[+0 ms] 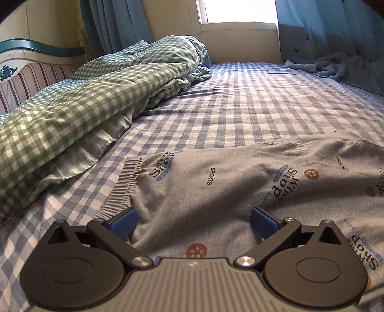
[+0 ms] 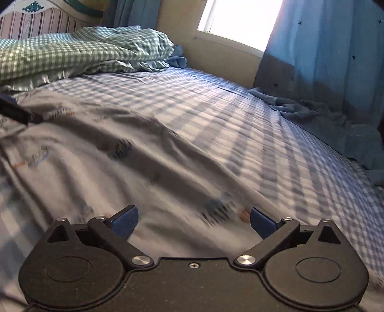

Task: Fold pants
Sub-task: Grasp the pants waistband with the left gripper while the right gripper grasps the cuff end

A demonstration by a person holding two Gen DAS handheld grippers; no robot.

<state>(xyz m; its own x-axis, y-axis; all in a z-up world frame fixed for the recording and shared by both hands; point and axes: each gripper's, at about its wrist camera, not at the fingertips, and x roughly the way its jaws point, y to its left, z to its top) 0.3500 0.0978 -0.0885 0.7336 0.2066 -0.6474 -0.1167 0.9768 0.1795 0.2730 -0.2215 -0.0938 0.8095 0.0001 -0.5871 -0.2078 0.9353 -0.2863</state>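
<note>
Up close in the left wrist view, the left gripper (image 1: 193, 222) is filling the bottom of the picture, its two blue-padded jaws standing wide apart and holding nothing. Grey pants (image 1: 240, 192), printed with small words and orange dots, are lying spread on a blue checked bed sheet (image 1: 240, 103). The pants are stretching from about 9 o'clock, where the ribbed waistband (image 1: 124, 177) is lying, across to 3 o'clock and down beneath the jaws. A green checked quilt (image 1: 84, 96) is lying bunched at 10 o'clock, against a striped headboard (image 1: 31, 79). A bright window (image 1: 240, 10) is showing at 12 o'clock, with blue curtains (image 1: 336, 36) hanging at 1 to 2 o'clock, their ends pooling on the sheet.

Next, in the right wrist view, blurred by motion, the right gripper (image 2: 193, 222) is likewise sitting at the bottom, its jaws spread fully and gripping nothing. The pants (image 2: 96, 156) are lying rumpled from 9 o'clock down to 6 o'clock, passing under the open jaws. A dark tip of the other gripper (image 2: 16, 111) is poking in at 9 o'clock over the pants. The quilt (image 2: 72, 50) is lying at 11 o'clock, the window (image 2: 240, 21) at 12 to 1 o'clock.
</note>
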